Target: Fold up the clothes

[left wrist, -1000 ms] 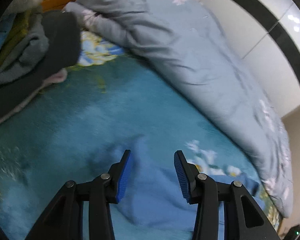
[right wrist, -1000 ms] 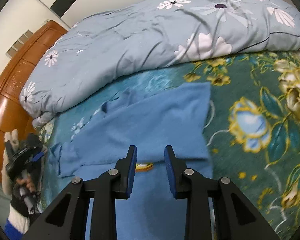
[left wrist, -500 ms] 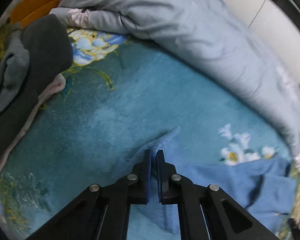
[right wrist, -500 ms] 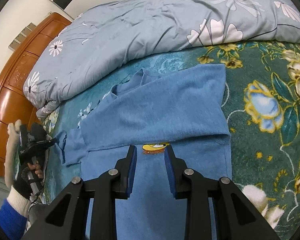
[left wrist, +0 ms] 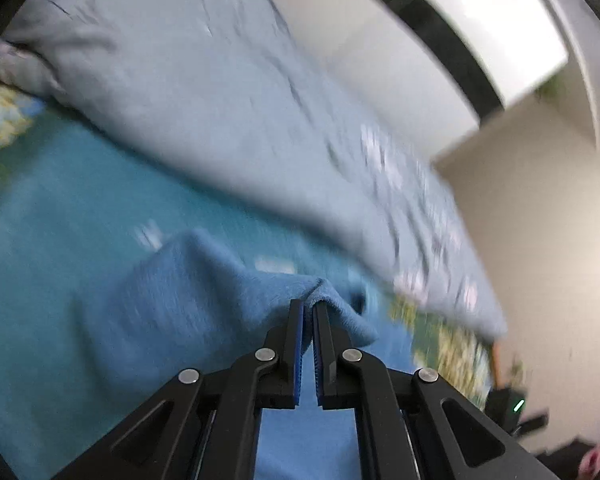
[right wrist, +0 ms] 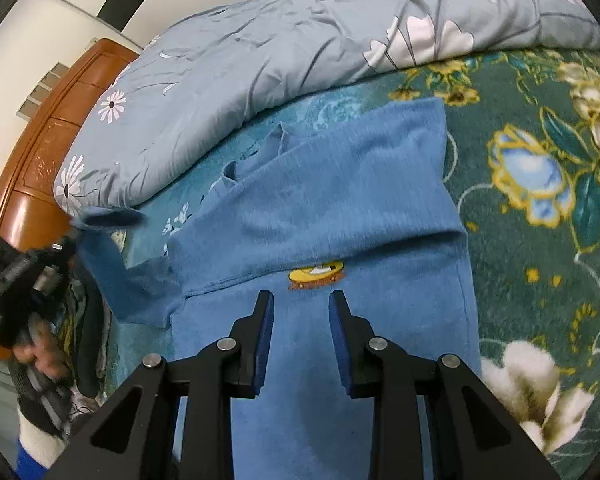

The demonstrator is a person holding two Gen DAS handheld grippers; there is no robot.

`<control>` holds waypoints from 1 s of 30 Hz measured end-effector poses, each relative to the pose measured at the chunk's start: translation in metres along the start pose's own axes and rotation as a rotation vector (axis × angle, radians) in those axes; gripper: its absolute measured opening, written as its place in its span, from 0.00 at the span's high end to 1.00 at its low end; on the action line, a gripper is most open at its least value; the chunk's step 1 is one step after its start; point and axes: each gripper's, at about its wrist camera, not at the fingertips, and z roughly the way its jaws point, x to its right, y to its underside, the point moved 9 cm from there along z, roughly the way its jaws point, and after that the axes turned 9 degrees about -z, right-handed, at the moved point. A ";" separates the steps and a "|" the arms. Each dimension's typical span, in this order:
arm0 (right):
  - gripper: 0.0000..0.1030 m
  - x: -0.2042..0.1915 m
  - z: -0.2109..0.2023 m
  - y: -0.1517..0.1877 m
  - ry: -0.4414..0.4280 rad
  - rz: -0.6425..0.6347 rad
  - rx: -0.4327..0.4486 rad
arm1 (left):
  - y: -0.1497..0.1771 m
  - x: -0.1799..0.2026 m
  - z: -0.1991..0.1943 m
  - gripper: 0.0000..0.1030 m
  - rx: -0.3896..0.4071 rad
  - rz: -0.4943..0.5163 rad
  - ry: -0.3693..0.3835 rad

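Note:
A blue sweater (right wrist: 340,200) with a yellow print (right wrist: 316,272) lies flat on the floral bed blanket (right wrist: 540,160). One sleeve is folded across its chest. My left gripper (left wrist: 308,306) is shut on the cuff end of the other sleeve (left wrist: 188,300) and holds it raised off the bed. The right wrist view shows that sleeve (right wrist: 112,216) lifted at the far left, with a gloved hand (right wrist: 32,360) holding the left gripper (right wrist: 70,240). My right gripper (right wrist: 300,298) hovers over the sweater's body just below the print, its jaws partly apart with nothing between them.
A grey-blue flowered duvet (right wrist: 260,40) is bunched along the far side of the bed, close behind the sweater. A wooden headboard (right wrist: 40,140) stands at the left. Dark clothes (right wrist: 88,340) lie piled beside the left hand. White wall shows beyond the duvet (left wrist: 220,100).
The left gripper closed on the sleeve end, then lifted it and swung it across, turning toward the duvet and wall. The right gripper stayed over the sweater with the same gap.

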 end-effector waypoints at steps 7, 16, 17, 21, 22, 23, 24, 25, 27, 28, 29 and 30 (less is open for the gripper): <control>0.72 -0.009 0.004 0.015 -0.040 0.010 -0.023 | 0.076 -0.025 0.050 0.95 -0.164 -0.105 -0.050; 0.72 -0.052 0.046 0.015 -0.176 0.037 -0.089 | 0.093 -0.052 0.027 0.72 -0.222 -0.214 -0.077; 0.72 -0.057 0.052 0.015 -0.185 0.039 -0.098 | 0.089 -0.051 0.019 0.70 -0.199 -0.228 -0.059; 0.72 -0.067 0.071 0.015 -0.216 0.078 -0.117 | 0.068 -0.058 -0.015 0.50 -0.087 -0.265 -0.037; 0.72 -0.068 0.076 0.014 -0.224 0.098 -0.118 | 0.062 -0.062 -0.025 0.49 -0.053 -0.268 -0.049; 0.72 -0.069 0.080 0.014 -0.230 0.116 -0.119 | 0.056 -0.066 -0.035 0.47 -0.019 -0.271 -0.061; 0.72 -0.069 0.084 0.015 -0.234 0.135 -0.122 | 0.050 -0.073 -0.042 0.47 -0.001 -0.291 -0.061; 0.72 -0.070 0.089 0.016 -0.239 0.149 -0.125 | 0.045 -0.080 -0.049 0.46 0.011 -0.318 -0.055; 0.72 -0.074 0.095 0.017 -0.252 0.158 -0.129 | 0.035 -0.095 -0.062 0.46 0.035 -0.371 -0.044; 0.72 -0.076 0.098 0.016 -0.253 0.161 -0.128 | 0.032 -0.102 -0.068 0.45 0.052 -0.413 -0.018; 0.72 -0.077 0.099 0.015 -0.249 0.163 -0.124 | 0.031 -0.108 -0.071 0.43 0.061 -0.450 0.006; 0.72 -0.078 0.100 0.014 -0.248 0.167 -0.120 | 0.031 -0.113 -0.073 0.43 0.067 -0.483 0.027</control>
